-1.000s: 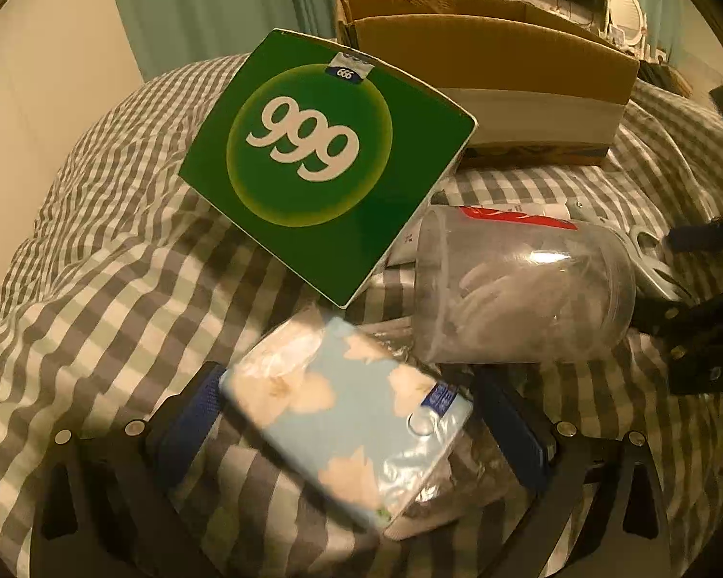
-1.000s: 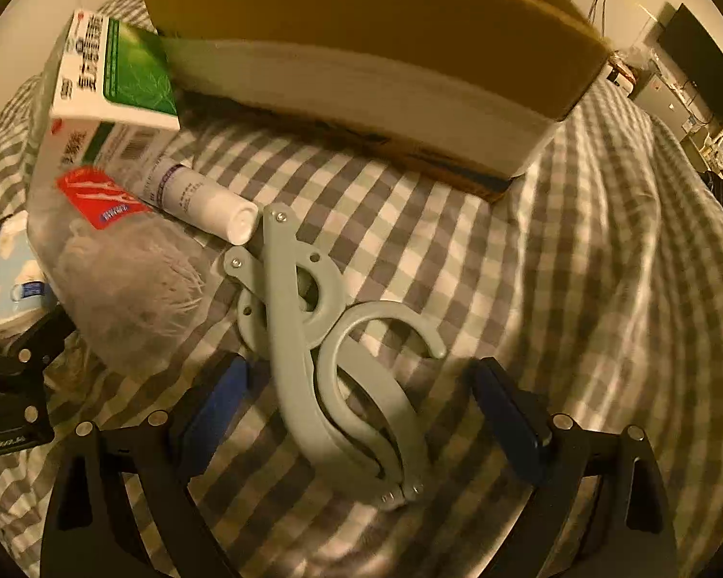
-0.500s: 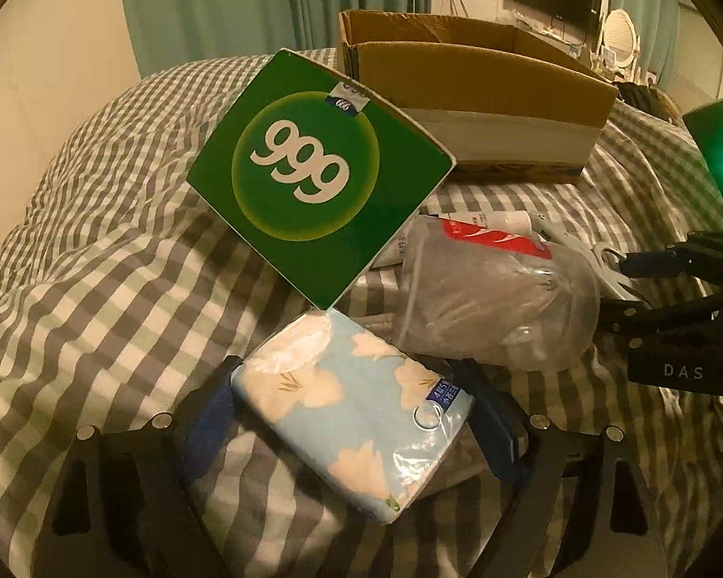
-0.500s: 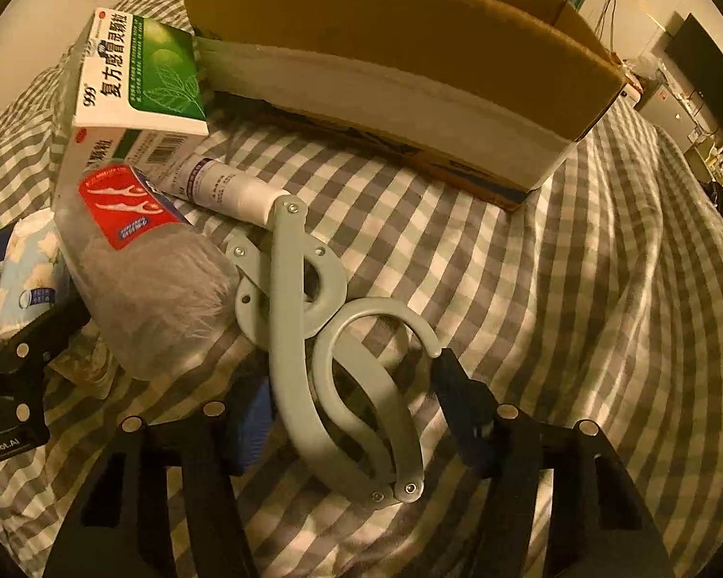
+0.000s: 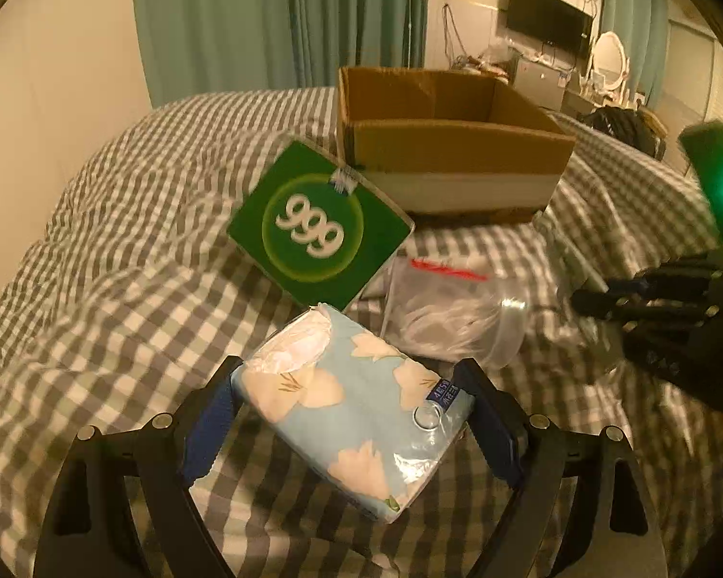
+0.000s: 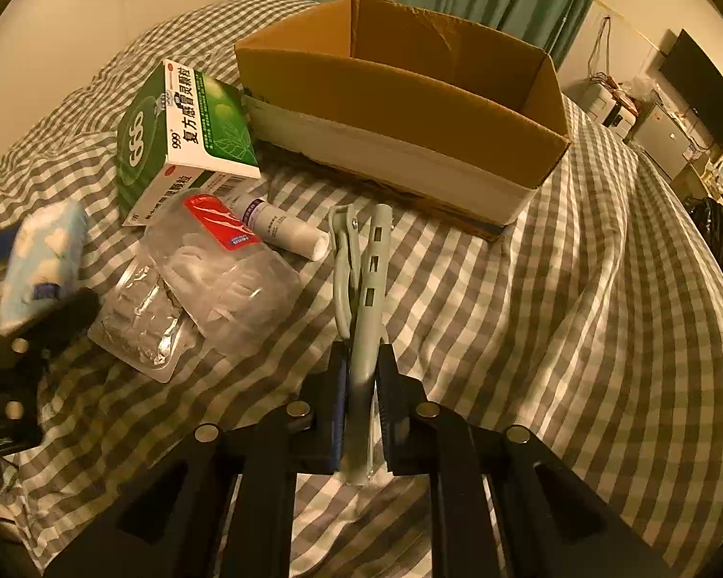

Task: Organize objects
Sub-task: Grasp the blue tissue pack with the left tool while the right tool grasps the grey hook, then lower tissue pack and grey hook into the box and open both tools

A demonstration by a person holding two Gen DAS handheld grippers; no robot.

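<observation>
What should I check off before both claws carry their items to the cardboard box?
1. Left claw shut on the tissue pack: ok, pads press both sides.
2. Right claw shut on the folding hanger: ok, held edge-on between the pads.
3. Tissue pack clear of the bed: cannot tell.
4. Cardboard box open on top: ok, and the part of its inside that shows is bare.
5. Path to the box free: not ok for the left claw, the green medicine box stands between.
6. Clear jar and white tube untouched by either claw: ok.
</observation>
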